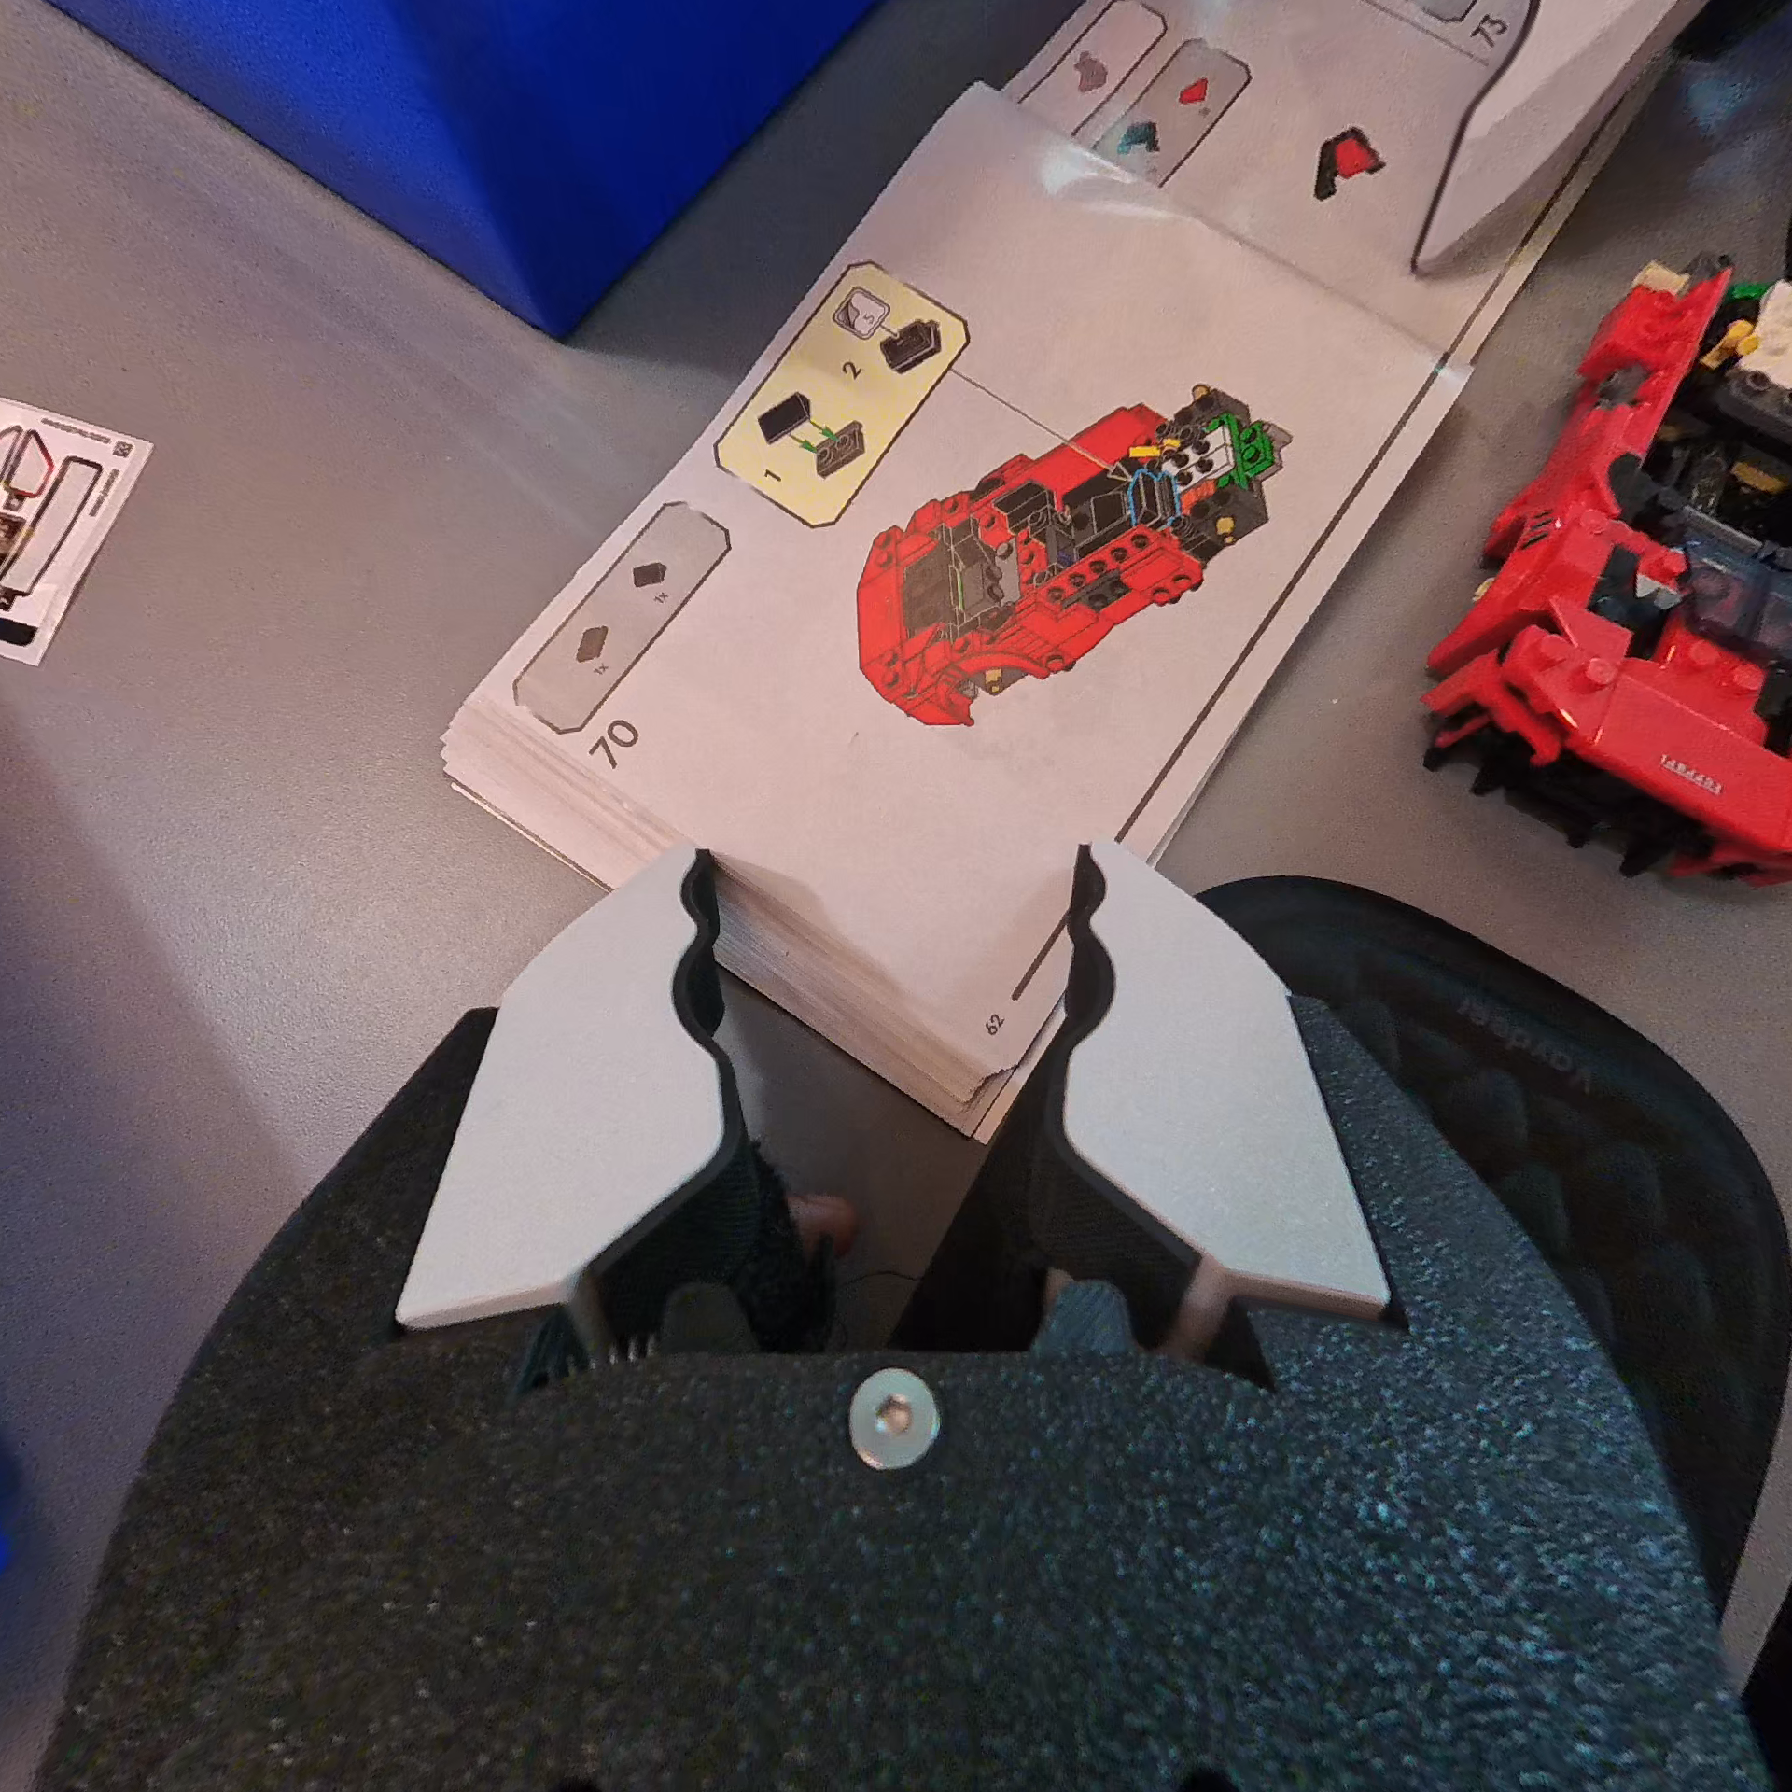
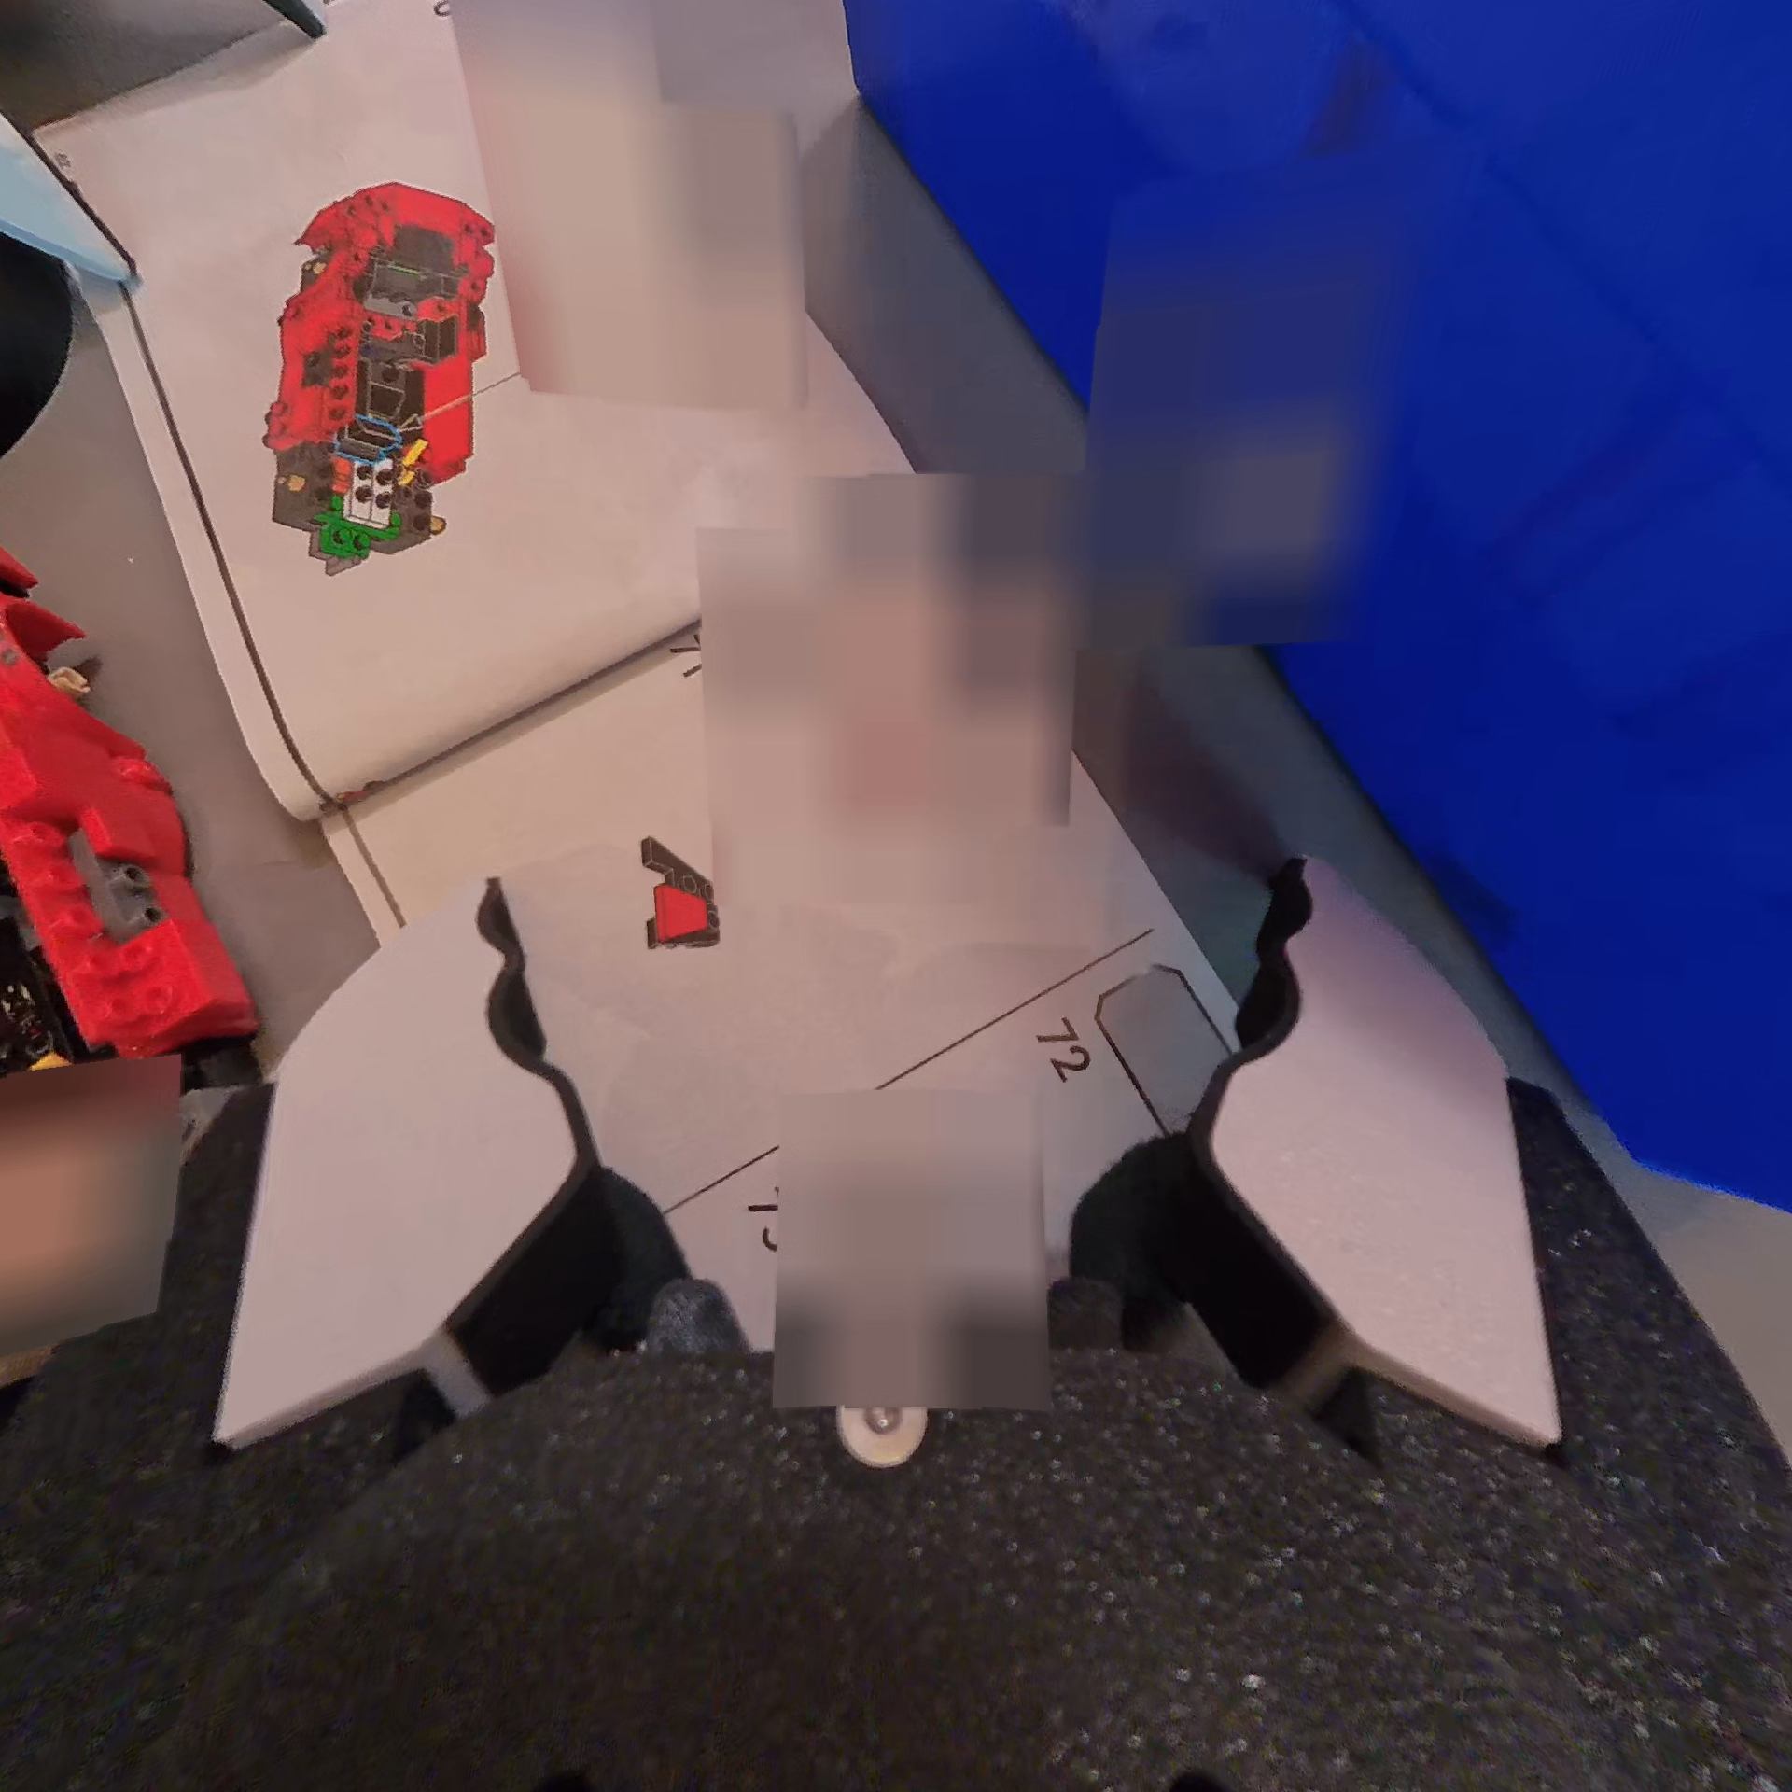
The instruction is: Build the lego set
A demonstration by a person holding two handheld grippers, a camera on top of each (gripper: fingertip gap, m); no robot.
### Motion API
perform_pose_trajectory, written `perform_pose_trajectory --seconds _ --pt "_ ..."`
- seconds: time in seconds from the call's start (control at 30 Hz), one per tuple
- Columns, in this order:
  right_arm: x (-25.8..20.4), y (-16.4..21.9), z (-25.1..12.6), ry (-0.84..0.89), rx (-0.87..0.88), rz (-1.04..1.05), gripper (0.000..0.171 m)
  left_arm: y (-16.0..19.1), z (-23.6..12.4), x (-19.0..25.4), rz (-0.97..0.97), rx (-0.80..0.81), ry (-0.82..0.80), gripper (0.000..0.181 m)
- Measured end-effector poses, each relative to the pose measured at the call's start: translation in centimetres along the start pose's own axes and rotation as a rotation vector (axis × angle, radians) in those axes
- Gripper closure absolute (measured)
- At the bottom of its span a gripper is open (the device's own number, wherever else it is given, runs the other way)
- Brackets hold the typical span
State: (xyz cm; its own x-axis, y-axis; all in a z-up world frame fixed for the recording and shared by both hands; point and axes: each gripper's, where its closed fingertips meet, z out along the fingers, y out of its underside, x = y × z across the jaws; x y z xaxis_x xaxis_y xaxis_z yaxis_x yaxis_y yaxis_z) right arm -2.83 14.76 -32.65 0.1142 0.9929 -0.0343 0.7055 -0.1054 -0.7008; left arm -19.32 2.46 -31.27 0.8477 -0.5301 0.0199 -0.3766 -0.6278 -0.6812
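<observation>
Open left gripper (image 1: 892, 858) over instruction booklet (image 1: 970, 795)

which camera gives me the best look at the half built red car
The left wrist view: the red car sits at its right edge, sharp, with studs and dark interior visible, though partly cropped. The right wrist view catches only a red slice at its left edge.

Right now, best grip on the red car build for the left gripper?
Judging from the left wrist view, grip the red car across its long red side panel, coming from above. The panel is flat and solid, while the edges carry thin black spikes and the middle is open cavity. The left gripper is open over the booklet, so it must shift to its right first.
</observation>
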Motion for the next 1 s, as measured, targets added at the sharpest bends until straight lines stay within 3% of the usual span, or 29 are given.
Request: perform_pose_trajectory --seconds 0.2,0.37,0.47,0.53,0.6,0.73,0.77,0.83,0.9,1.0 --pt "-0.2 -0.5 0.1 -0.020 -0.020 0.022 0.025 0.0 0.0 0.0 0.000 0.001 -0.003 0.111" --pt "-2.4 -8.1 -5.7 -0.031 0.452 -0.054 0.040 -0.3 -0.3 -0.2 -0.003 0.025 -0.014 0.115" --pt "-3.0 -13.4 -12.0 0.098 0.874 -0.188 0.076 -1.8 -1.3 -0.8 0.000 0.122 -0.053 0.130" --pt "-3.2 -15.7 -16.4 0.168 1.138 -0.212 0.130 -4.1 -2.8 -1.1 0.017 0.233 -0.085 0.138" --pt "-3.8 -16.7 -18.3 0.114 1.232 -0.180 0.171 -6.2 -4.7 -1.9 0.012 0.306 -0.141 0.150" --pt "-5.3 -18.4 -17.6 -0.025 1.200 -0.212 0.169 -9.4 -6.7 -3.1 -0.013 0.395 -0.206 0.164" --pt "-6.4 -18.6 -16.8 -0.136 1.150 -0.237 0.144 -9.8 -6.5 -3.1 -0.016 0.396 -0.202 0.166" --pt "-7.2 -18.6 -13.4 -0.246 0.930 -0.204 0.060 -9.6 -5.4 -3.5 -0.020 0.369 -0.209 0.170" --pt "-7.0 -16.6 -8.8 -0.262 0.623 -0.187 0.055 -8.3 -3.9 -4.0 -0.020 0.305 -0.224 0.172" --pt "-8.0 -13.5 -3.7 -0.248 0.427 -0.317 0.167 -6.6 -2.4 -4.0 -0.013 0.252 -0.197 0.176"
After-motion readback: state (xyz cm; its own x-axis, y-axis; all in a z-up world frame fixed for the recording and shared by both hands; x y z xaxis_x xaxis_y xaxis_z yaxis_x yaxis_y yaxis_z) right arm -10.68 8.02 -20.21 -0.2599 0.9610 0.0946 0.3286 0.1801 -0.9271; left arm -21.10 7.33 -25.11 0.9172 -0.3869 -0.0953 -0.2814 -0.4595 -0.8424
